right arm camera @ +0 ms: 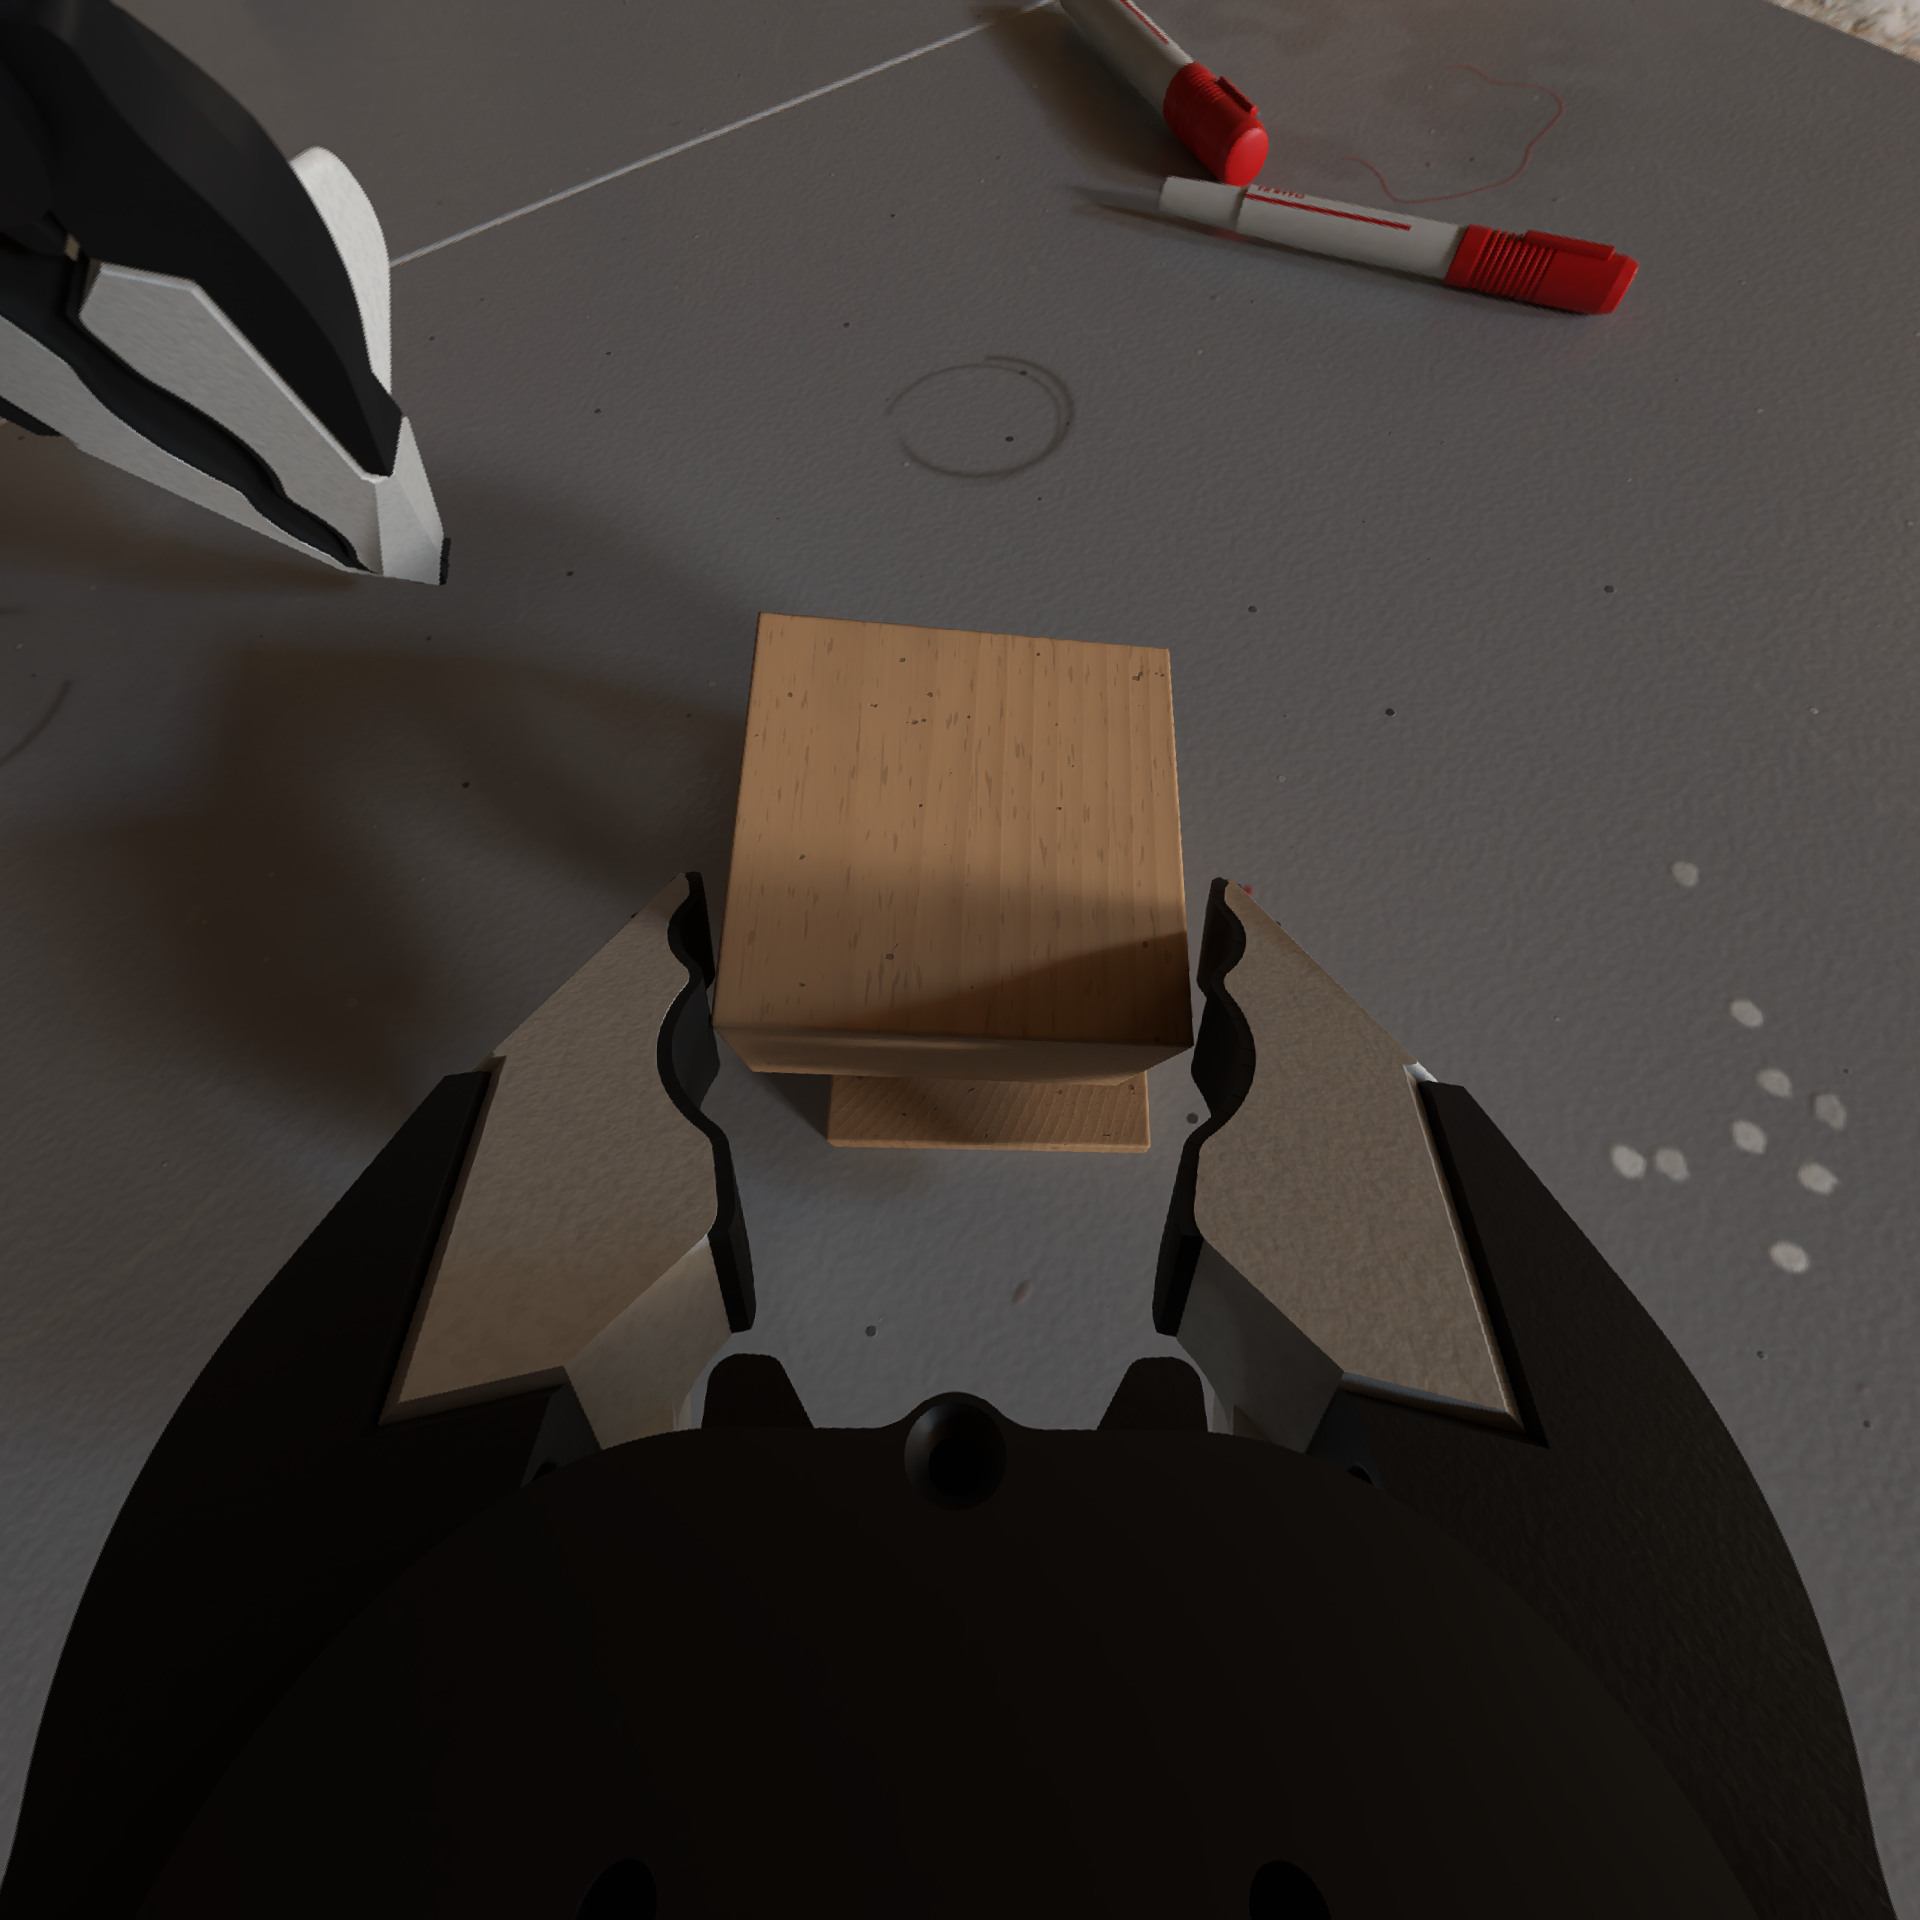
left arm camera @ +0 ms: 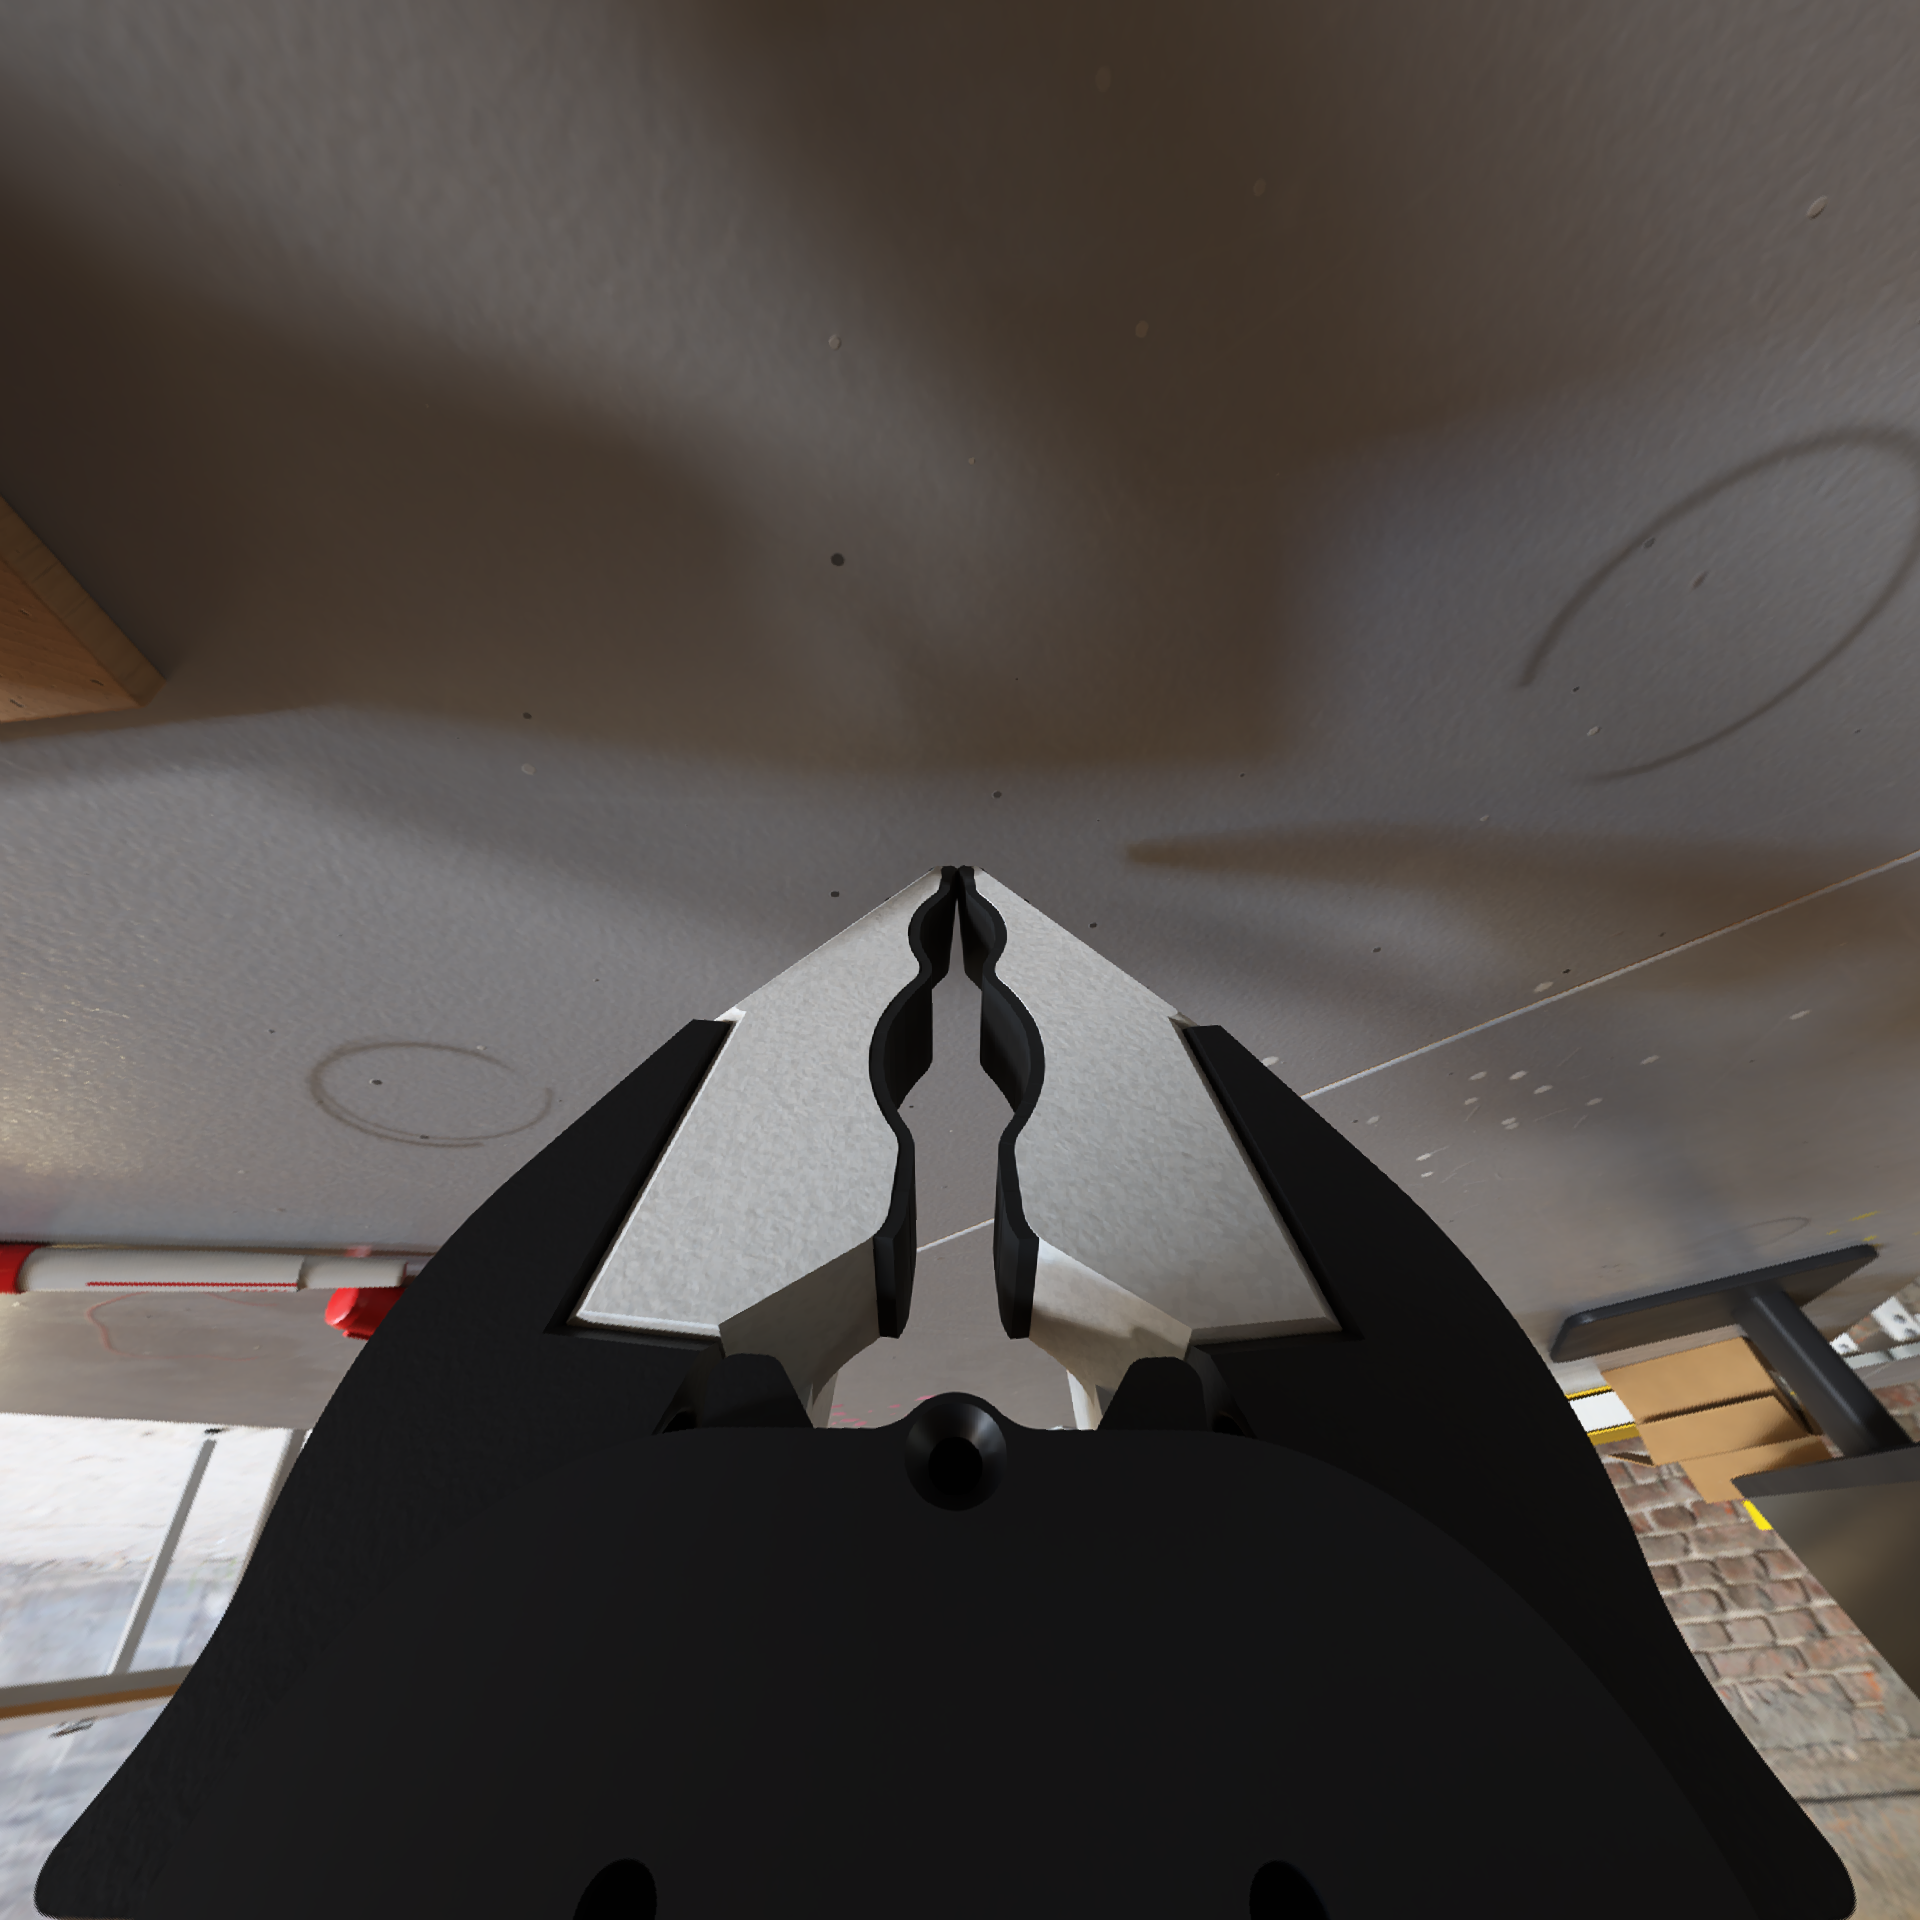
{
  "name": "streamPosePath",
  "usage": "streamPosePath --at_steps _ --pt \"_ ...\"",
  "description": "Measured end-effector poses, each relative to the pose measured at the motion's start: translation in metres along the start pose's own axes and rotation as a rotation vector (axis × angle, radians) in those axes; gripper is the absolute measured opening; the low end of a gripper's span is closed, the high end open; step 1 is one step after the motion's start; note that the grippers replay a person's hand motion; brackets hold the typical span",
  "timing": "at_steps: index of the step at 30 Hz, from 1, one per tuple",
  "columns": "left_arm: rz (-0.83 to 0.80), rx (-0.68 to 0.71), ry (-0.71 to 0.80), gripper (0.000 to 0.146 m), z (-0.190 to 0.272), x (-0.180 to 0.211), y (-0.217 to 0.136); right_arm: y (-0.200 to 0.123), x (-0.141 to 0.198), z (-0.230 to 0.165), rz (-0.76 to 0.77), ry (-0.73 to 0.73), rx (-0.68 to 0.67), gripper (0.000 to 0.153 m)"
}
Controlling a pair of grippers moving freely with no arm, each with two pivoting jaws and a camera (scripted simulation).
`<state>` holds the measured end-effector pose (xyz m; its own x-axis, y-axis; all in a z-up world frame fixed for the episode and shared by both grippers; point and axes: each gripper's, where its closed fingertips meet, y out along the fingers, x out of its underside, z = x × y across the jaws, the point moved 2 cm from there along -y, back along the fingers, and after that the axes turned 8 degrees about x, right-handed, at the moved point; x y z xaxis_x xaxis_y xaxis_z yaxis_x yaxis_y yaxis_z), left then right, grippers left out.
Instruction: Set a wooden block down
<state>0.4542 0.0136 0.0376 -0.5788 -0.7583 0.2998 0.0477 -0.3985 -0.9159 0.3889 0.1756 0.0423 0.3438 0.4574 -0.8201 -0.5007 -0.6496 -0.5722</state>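
Observation:
In the right wrist view a light wooden block sits between the fingers of my right gripper. The pads stand against its left and right sides near its close end. Below its near edge shows a second, narrower wooden piece; I cannot tell whether the two touch. My left gripper is shut and empty, its tips together above the grey table. It also shows at the upper left of the right wrist view. A wooden corner shows at the left edge of the left wrist view.
Two white markers with red caps lie on the grey table at the far right. One marker also shows in the left wrist view. Faint ring marks and white specks dot the table. Cardboard boxes stand off the table.

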Motion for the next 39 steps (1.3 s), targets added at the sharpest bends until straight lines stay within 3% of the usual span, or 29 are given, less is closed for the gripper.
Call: streamPosePath --at_steps 12,31,39 --pt "0.108 -0.013 -0.035 0.000 0.000 0.001 0.001 -0.004 -0.004 -0.004 0.045 0.040 -0.032 0.095" --pt "0.115 -0.045 0.000 0.000 0.000 0.004 0.001 0.002 -0.001 0.002 0.028 0.067 -0.034 0.095" --pt "0.332 -0.067 -0.100 0.000 0.002 0.016 -0.011 0.008 0.004 0.001 -0.052 0.039 -0.019 0.095"
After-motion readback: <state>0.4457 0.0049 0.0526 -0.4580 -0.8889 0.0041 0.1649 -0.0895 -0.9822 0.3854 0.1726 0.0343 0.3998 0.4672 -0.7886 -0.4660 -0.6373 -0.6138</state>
